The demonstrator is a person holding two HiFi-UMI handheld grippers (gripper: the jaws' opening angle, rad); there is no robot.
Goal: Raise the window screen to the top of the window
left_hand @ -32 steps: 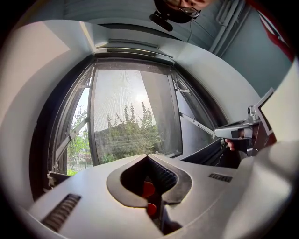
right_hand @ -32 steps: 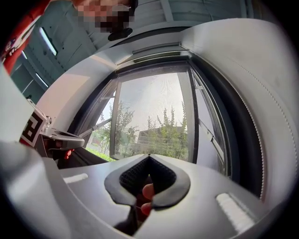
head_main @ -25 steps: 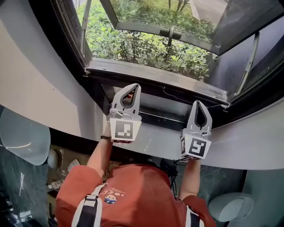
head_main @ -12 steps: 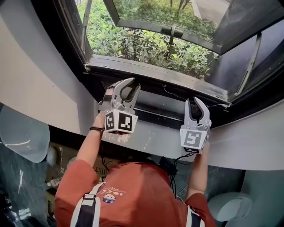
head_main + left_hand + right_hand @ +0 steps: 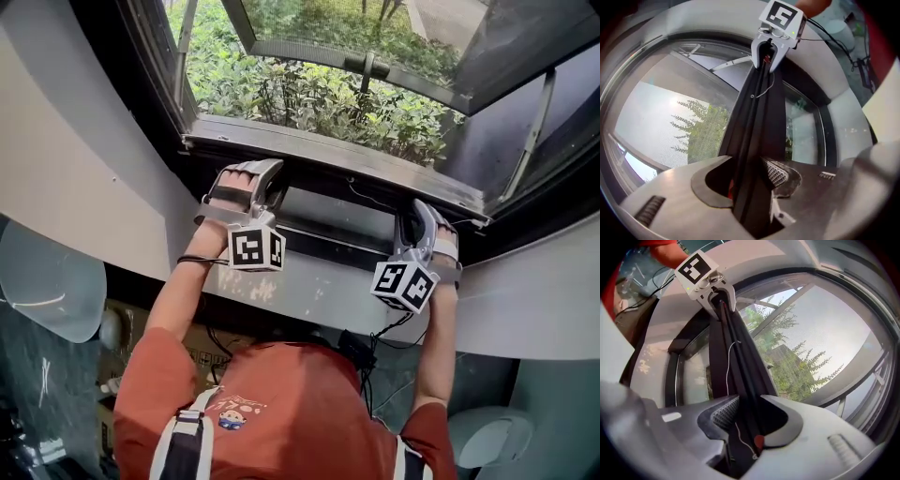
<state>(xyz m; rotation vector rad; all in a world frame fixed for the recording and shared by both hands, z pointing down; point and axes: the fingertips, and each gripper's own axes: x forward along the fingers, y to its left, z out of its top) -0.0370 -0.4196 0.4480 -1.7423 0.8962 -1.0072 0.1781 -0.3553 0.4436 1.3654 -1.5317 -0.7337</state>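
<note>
Low by the sill point(image 5: 328, 157), the window screen's dark bottom rail point(image 5: 333, 246) point(image 5: 757, 136) point(image 5: 740, 376) threaded between both claws. Left claw point(image 5: 246, 183) point(image 5: 750, 171) and right claw point(image 5: 427, 230) point(image 5: 750, 413) just opened, pads apart astride the rail, unclamped. Both arms stretched forward, left and right, claws near level. Shrubs point(image 5: 309, 98) far beyond.

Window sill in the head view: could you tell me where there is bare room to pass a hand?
Free: the screen rail between the left hand-held gripper and the right hand-held gripper, and the white sill below it. Crowded: the two spots where each gripper's jaws, just opening, straddle the rail.
</note>
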